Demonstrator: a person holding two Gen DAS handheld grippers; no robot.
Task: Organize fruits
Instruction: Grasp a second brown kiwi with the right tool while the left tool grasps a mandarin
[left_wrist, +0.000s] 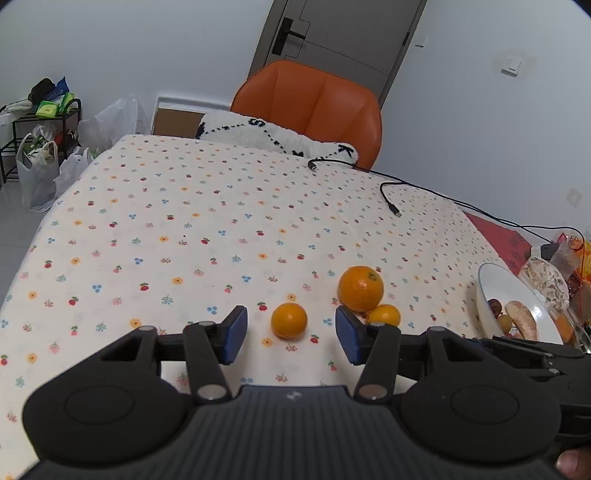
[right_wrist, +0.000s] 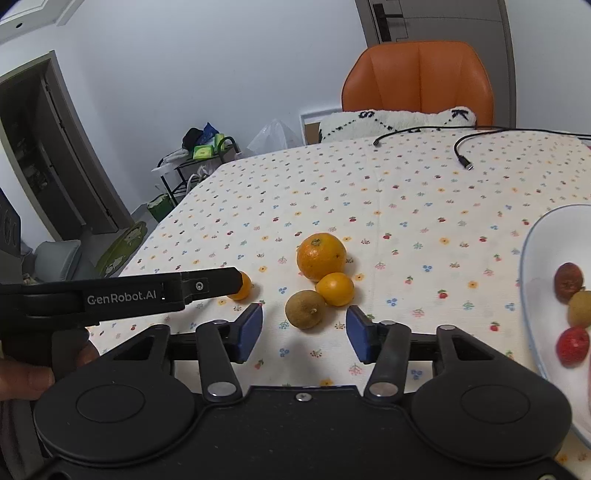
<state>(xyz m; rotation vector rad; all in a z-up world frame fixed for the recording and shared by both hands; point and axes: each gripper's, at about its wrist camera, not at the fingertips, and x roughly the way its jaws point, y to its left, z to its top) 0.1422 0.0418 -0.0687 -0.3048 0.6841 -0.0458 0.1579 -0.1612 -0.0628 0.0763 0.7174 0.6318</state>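
Orange, the small citrus (left_wrist: 289, 320) lies near the bench's (left_wrist: 184, 206) front edge, between the left gripper's (left_wrist: 291, 334) spread fingers. Centre it, close gently. The right gripper (right_wrist: 304, 334) gapes before a brown fruit (right_wrist: 305, 309).

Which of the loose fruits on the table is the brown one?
The round brown fruit just ahead of the right gripper, touching the small orange fruit; every other loose fruit on the tablecloth is orange.
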